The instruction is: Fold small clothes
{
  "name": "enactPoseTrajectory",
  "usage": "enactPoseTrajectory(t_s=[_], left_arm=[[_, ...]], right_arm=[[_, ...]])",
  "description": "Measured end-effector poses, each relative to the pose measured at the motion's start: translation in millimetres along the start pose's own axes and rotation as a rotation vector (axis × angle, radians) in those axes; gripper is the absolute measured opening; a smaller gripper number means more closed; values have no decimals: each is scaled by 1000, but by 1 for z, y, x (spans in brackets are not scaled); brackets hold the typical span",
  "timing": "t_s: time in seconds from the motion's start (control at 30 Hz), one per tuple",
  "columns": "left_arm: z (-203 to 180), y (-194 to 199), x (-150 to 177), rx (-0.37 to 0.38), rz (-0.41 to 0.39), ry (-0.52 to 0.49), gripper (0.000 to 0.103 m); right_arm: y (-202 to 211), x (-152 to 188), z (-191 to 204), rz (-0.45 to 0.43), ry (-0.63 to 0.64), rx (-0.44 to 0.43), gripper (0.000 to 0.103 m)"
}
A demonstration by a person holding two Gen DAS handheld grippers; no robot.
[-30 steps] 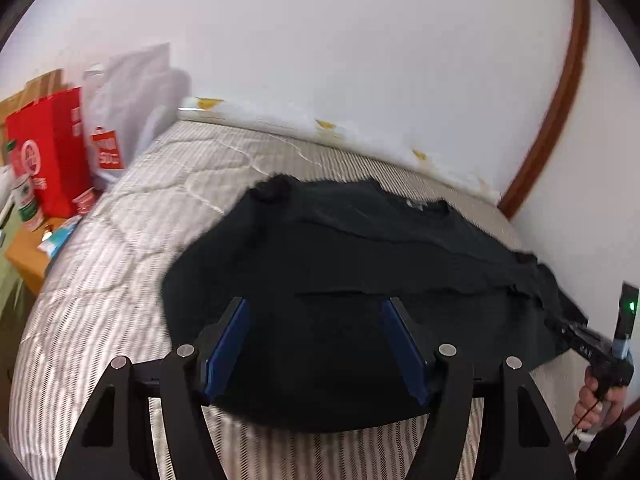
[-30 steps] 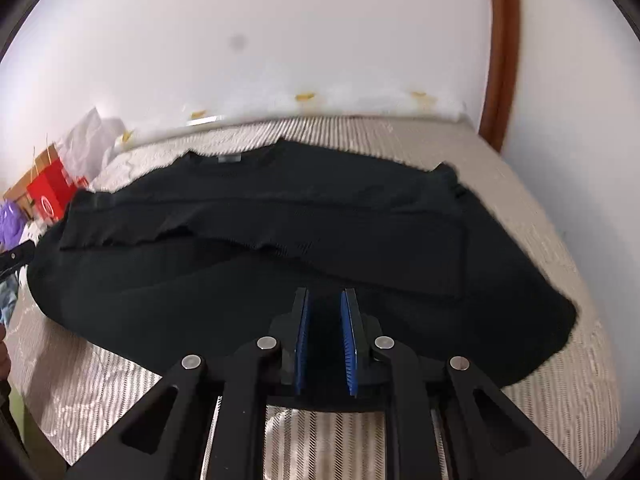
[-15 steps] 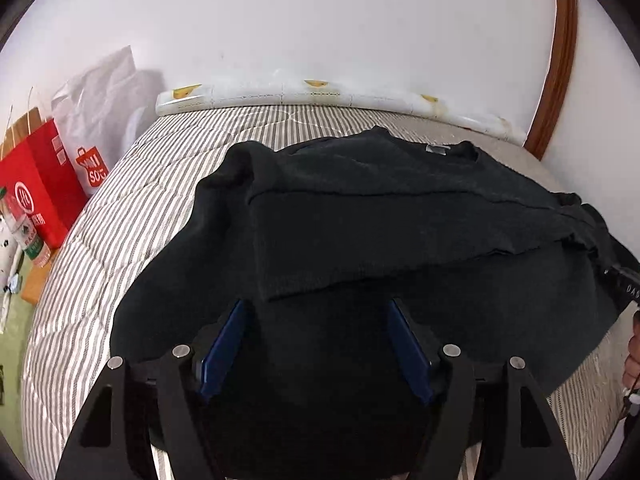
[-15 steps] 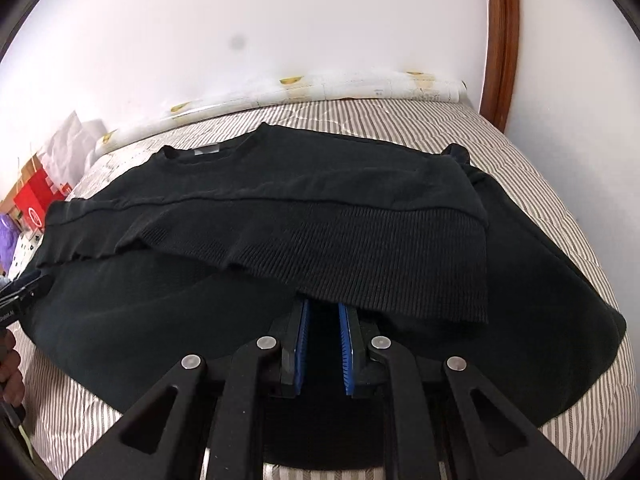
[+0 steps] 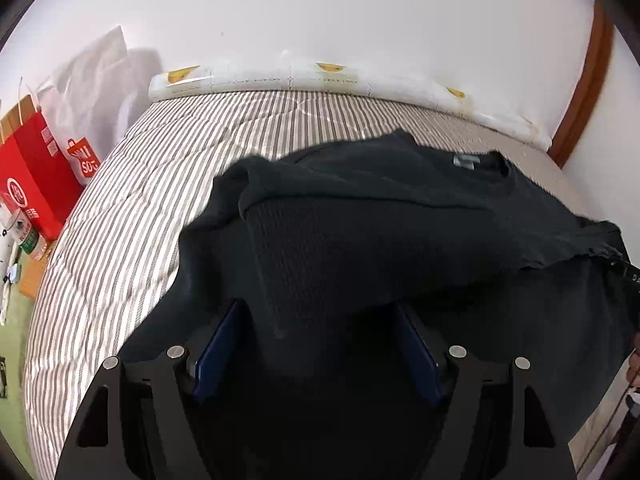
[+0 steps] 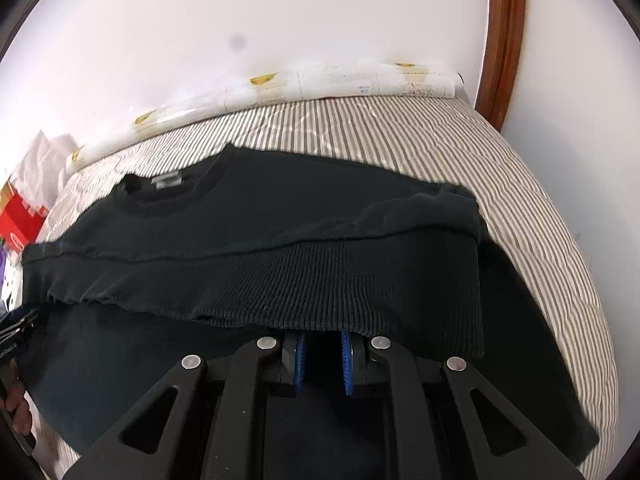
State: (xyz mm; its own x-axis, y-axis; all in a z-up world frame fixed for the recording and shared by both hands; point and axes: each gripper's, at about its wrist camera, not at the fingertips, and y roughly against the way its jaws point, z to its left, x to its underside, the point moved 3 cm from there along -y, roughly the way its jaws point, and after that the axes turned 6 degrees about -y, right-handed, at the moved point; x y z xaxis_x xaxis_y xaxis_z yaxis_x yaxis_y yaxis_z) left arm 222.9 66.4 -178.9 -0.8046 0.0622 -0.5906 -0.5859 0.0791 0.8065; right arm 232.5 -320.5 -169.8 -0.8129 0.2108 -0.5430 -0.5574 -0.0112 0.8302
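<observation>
A black knit sweater (image 5: pixel 400 240) lies on a striped bed (image 5: pixel 168 184), its ribbed hem (image 6: pixel 360 288) folded up toward the collar with the grey label (image 6: pixel 168 180). My left gripper (image 5: pixel 316 340) has its jaws wide apart over the sweater's left part, with the ribbed fold lying over the blue pads (image 5: pixel 218 344). My right gripper (image 6: pixel 323 354) has its jaws close together on the ribbed hem, which drapes over the fingertips and hides them.
A rolled white mat (image 5: pixel 320 80) lies along the wall at the head of the bed. A red paper bag (image 5: pixel 32 176) and a white shopping bag (image 5: pixel 92 92) stand left of the bed. A brown door frame (image 6: pixel 504 40) stands at the right.
Both grippers have moved forward toward the collar, and the ribbed hem has come up and over the lower part of the sweater. The fold now covers more of the body.
</observation>
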Motion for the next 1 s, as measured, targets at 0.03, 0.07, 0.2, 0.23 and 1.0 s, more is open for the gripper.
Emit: enactPoseTrajectory(t_s=[0.03, 0.07, 0.2, 0.23, 1.0], left_arm=[[1, -1, -5, 4, -3, 4, 74], [3, -3, -10, 8, -6, 9, 74], [8, -12, -33, 19, -21, 42, 74], [10, -15, -40, 26, -27, 56, 72], [50, 5, -62, 126, -184, 242, 74]], right_arm=[[-2, -5, 0, -1, -5, -2, 13], [-5, -14, 0, -6, -14, -2, 13], [-15, -37, -2, -16, -47, -3, 13], [-18, -44, -3, -19, -55, -1, 13], [-4, -45, -26, -64, -40, 71, 26]])
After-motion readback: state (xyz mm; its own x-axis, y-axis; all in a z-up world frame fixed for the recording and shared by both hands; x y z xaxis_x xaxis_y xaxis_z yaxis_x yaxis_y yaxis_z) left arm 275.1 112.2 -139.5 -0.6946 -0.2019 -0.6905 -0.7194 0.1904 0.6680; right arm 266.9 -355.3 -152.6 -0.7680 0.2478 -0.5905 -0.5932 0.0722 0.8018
